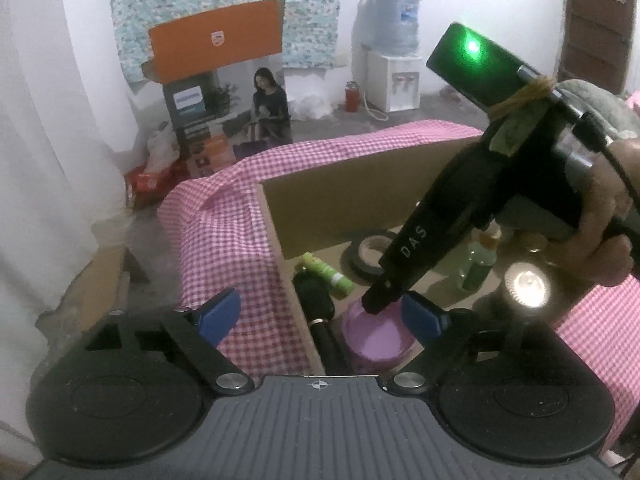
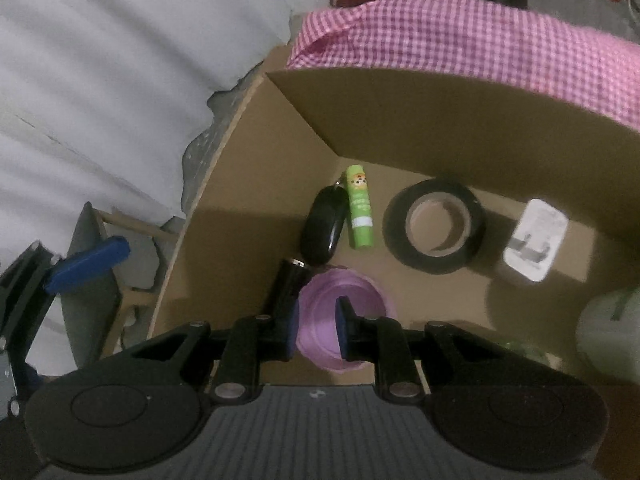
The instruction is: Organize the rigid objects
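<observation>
box: an open cardboard box [image 2: 400,120] sat on the cloth-covered counter [image 2: 480,28], cloth on its left and far sides

far left corner: the tube [image 2: 360,212] lay right beside the oval fob [image 2: 324,228], fob on the left, pretty much touching

nearer: a cylinder [image 2: 289,280] lay in front of the fob, with the bowl [image 2: 340,312] right of it

middle: the tape roll [image 2: 434,226] lay flat, right of the tube

right: the plug adapter [image 2: 534,240] was past the tape, and a bottle [image 2: 608,332] nearer on that side

above the bowl: right hand-held gripper [image 2: 316,328], tips down by its rim

left hand-held gripper [image 1: 320,316]: straddled the box's left wall
</observation>
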The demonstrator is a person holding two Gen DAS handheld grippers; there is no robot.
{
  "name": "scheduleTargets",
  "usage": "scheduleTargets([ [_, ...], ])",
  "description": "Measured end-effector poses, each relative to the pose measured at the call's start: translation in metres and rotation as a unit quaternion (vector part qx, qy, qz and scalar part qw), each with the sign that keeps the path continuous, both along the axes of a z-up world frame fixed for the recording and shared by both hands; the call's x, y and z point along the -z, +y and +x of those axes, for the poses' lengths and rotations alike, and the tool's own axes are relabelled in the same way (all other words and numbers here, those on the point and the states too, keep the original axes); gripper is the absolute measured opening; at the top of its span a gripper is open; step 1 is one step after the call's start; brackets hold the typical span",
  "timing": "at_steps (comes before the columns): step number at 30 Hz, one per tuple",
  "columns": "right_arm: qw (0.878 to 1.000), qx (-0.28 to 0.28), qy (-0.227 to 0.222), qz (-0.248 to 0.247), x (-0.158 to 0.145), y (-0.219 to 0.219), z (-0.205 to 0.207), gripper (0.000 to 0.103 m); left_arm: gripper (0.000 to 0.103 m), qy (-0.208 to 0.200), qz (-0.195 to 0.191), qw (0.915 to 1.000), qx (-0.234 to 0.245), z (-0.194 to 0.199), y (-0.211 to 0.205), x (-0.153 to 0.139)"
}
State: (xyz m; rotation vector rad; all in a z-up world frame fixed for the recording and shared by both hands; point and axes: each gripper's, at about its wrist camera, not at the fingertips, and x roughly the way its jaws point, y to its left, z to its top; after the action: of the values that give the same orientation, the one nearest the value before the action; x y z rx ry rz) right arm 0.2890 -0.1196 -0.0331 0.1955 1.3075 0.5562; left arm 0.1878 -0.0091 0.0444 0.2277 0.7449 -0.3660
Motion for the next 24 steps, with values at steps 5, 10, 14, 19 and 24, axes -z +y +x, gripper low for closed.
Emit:
scheduleTargets([
  [5, 0.999, -0.016, 0.021, -0.026, 0.018, 0.012, 0.002, 0.021, 0.091, 0.000, -0.019, 0.9996, -0.021, -0.002, 0.016, 0.000],
  [10, 0.996, -0.026, 0.032, -0.076, 0.036, 0.012, -0.004, 0.020, 0.091, 0.006, -0.041, 0.9982, -0.043, 0.000, 0.030, -0.001],
  [14, 0.993, -0.031, 0.020, -0.110, 0.031, 0.005, -0.014, 0.019, 0.091, 0.005, -0.046, 0.9980, -0.043, 0.000, 0.033, -0.002],
  [19, 0.992, -0.025, 0.026, -0.124, 0.027, -0.006, -0.025, 0.020, 0.091, 0.003, -0.055, 0.9978, -0.037, -0.003, 0.031, -0.003],
  [24, 0.998, 0.004, 0.027, -0.053, 0.011, -0.024, -0.029, 0.021, 0.091, 0.002, -0.057, 0.9979, -0.031, -0.009, 0.022, -0.005],
])
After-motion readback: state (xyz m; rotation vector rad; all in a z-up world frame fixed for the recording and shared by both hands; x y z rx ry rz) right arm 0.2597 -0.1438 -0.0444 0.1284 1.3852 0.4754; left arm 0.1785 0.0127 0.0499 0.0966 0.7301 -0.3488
